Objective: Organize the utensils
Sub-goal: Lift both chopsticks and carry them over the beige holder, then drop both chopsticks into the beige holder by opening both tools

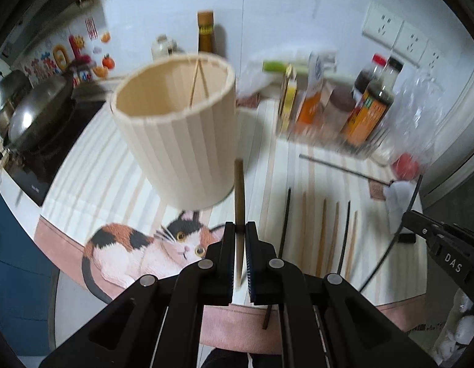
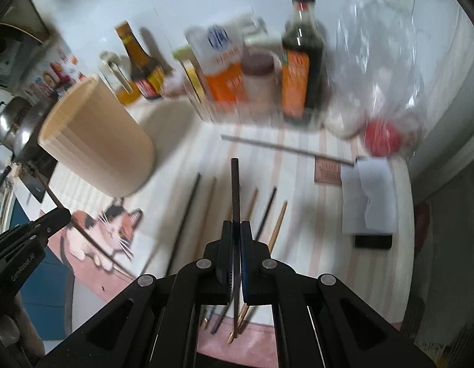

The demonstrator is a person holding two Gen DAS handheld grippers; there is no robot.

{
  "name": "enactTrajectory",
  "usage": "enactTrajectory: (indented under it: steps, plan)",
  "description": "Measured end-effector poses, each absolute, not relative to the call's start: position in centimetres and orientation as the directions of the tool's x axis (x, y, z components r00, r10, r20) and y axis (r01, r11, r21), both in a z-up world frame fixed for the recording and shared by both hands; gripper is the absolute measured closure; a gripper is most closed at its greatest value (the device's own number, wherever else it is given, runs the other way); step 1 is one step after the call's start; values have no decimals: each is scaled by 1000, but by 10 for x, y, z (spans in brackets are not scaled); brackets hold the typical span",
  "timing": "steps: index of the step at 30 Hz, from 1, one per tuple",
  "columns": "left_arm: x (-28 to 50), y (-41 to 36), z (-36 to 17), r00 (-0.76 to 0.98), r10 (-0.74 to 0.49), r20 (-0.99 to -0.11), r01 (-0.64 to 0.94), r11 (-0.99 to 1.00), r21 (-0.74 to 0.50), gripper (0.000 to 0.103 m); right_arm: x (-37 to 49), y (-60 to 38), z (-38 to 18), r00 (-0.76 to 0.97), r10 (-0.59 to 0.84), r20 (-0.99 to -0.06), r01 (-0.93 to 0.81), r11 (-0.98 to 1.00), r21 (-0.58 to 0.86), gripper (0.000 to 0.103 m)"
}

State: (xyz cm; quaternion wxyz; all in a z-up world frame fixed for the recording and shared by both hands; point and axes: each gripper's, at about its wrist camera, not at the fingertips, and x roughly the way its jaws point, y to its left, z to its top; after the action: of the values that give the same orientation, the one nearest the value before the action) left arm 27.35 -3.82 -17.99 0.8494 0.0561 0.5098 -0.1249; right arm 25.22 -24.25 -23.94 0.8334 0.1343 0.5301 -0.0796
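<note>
Holding one chopstick in each hand-held gripper, we are partway through gathering the utensils. The left hand-held gripper [image 1: 240,230] is clenched on a brown chopstick [image 1: 238,190], and the right hand-held gripper [image 2: 236,227] is clenched on a dark chopstick [image 2: 235,190], both sticks clear of the tabletop [image 1: 120,165]. The loose chopsticks [image 1: 323,230] are lying in a row near the tabletop's front edge. The cream holder [image 1: 175,122] is standing near the left edge, two sticks already inside. Next, we judge, each stick is needing to be tipped over the holder's open rim and released.
</note>
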Motion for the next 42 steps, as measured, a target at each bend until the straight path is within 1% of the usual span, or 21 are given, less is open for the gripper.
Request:
enactTrajectory:
  steps: [5, 10, 14, 18, 22, 26, 29, 32, 37, 42]
  plan:
    - [279, -40, -147, 523, -170, -835, 267, 963, -29, 99, 262, -241, -210, 522, 4, -853, 250, 955, 157, 99]
    - [291, -44, -105, 589, -211, -780, 271, 961, -55, 99, 278, -241, -172, 604, 2, -797, 225, 959, 173, 99]
    - [304, -47, -65, 630, -255, -733, 281, 955, -91, 99, 296, -242, -127, 665, 3, -747, 200, 963, 181, 99]
    - [324, -42, -17, 674, -295, -678, 282, 950, -133, 99, 318, -240, -74, 726, 33, -687, 149, 968, 204, 99]
    - [343, -34, 21, 713, -295, -637, 279, 952, -128, 99, 343, -231, -34, 757, 75, -649, 96, 970, 225, 99]
    - [365, -16, 43, 739, -258, -622, 248, 963, -105, 99, 369, -213, -10, 771, 118, -626, 47, 969, 241, 99]
    - [381, -2, 39, 734, -224, -641, 220, 971, -88, 99, 391, -197, -9, 761, 157, -629, 18, 965, 263, 99]
    - [396, 5, 22, 707, -196, -680, 200, 977, -73, 99, 416, -176, -19, 735, 187, -651, -2, 962, 274, 99]
    - [426, 14, -31, 611, -166, -774, 180, 981, -68, 99, 457, -144, -59, 660, 215, -720, -23, 964, 266, 99]
    - [454, 25, -86, 492, -175, -853, 152, 982, -114, 99, 487, -123, -113, 570, 205, -796, -16, 971, 239, 99]
